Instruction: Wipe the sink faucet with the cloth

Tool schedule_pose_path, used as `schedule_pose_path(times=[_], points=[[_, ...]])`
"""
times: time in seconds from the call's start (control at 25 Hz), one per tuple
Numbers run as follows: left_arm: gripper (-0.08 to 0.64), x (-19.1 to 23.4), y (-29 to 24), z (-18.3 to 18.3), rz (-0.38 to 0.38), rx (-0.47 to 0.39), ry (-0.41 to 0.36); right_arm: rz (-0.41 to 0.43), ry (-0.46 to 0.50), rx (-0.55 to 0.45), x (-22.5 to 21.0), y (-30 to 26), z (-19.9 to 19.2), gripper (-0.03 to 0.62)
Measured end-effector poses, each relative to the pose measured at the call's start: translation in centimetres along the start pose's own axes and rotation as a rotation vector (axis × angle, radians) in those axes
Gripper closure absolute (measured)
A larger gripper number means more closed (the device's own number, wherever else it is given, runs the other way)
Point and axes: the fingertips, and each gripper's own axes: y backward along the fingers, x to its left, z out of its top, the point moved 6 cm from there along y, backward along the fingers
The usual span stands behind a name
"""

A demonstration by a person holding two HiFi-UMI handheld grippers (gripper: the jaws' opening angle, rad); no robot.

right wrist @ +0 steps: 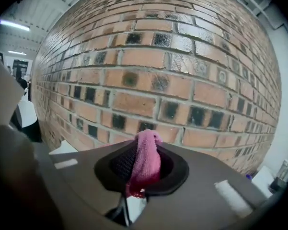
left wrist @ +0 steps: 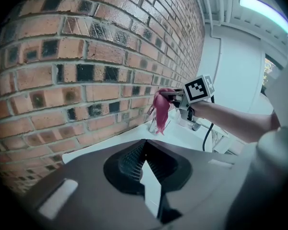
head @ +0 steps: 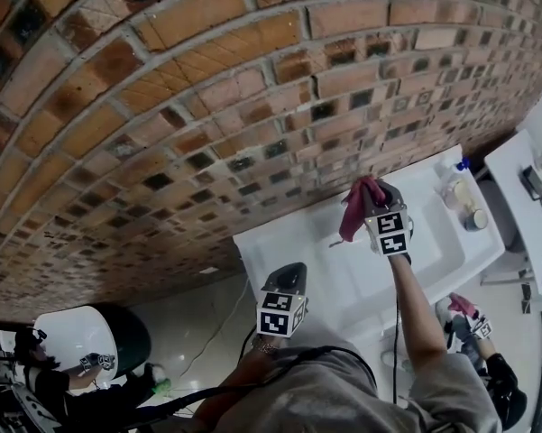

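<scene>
My right gripper is shut on a pink cloth, which hangs from its jaws over the white sink close to the brick wall. In the right gripper view the cloth is pinched between the jaws and droops down in front of the bricks. The left gripper view shows the right gripper with the cloth dangling just in front of the chrome faucet. My left gripper hovers at the sink's near edge, shut with nothing between its jaws.
The brick wall runs right behind the sink. Bottles and a jar stand at the sink's right end. A white table lies further right. Another person with a gripper is at the lower right.
</scene>
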Motion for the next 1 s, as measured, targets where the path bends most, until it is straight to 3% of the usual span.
schedule_pose_path(times=[0.16,0.32,0.72,0.88,1.0], points=[[0.541,0.4,-0.1,-0.3,0.002,0.010,0.011,-0.109,0.003,0.014,-3.9,-1.0,-1.0,0.552],[0.541,0.4,-0.3,-0.5,-0.010,0.017,0.010,-0.160,-0.032,0.083,-6.9,-2.4,-3.0,0.552],[0.542,0.9,-0.4,-1.2,-0.024,0.040,0.010,-0.223,-0.239,0.298,-10.0,-6.6,-10.8,0.555],[0.542,0.8,-0.5,-1.2,-0.031,0.045,0.008,-0.243,-0.171,0.465,-8.5,-6.9,-14.8,0.557],[0.542,0.9,-0.6,-1.2,-0.032,0.047,0.019,-0.252,-0.052,0.486,-6.9,-6.9,-15.2,0.558]])
